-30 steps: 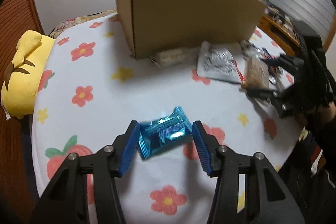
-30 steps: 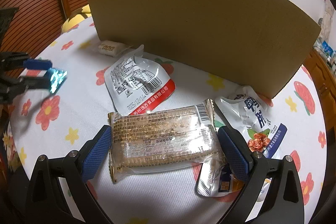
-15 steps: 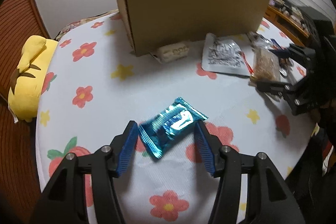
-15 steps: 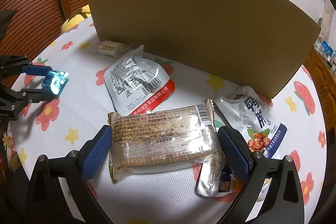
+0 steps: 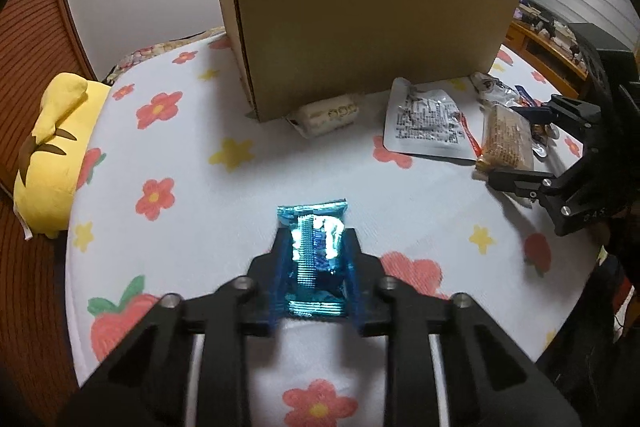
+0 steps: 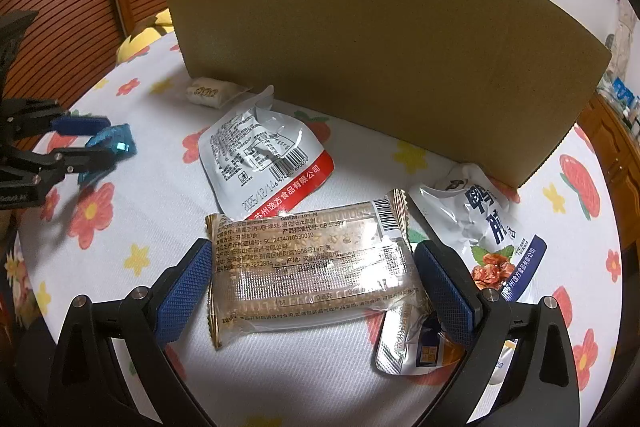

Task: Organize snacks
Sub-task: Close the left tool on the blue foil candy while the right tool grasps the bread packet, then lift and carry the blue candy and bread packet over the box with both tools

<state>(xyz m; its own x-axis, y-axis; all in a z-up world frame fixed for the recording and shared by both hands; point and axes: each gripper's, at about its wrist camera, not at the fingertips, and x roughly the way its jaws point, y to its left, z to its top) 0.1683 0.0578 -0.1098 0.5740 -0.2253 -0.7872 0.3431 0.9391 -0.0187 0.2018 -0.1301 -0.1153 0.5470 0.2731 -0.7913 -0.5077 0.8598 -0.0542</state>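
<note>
My left gripper (image 5: 316, 259) is shut on a shiny blue snack packet (image 5: 316, 251) and holds it above the flowered tablecloth; it also shows in the right wrist view (image 6: 114, 145). My right gripper (image 6: 312, 291) is open, its blue pads (image 6: 182, 297) on either side of a clear-wrapped brown biscuit bar (image 6: 316, 271) that lies on the table. The cardboard box (image 5: 360, 27) stands at the back, its plain wall (image 6: 380, 59) facing both cameras.
A white and red pouch (image 6: 264, 163), a white and blue pouch (image 6: 486, 231), a small silver sachet (image 6: 416, 347) and a small white wrapped snack (image 6: 208, 93) lie in front of the box. A yellow plush (image 5: 52, 147) sits at the table's left edge.
My left gripper has closed on the blue packet, which has turned lengthwise between the fingers. The right gripper has not moved.
</note>
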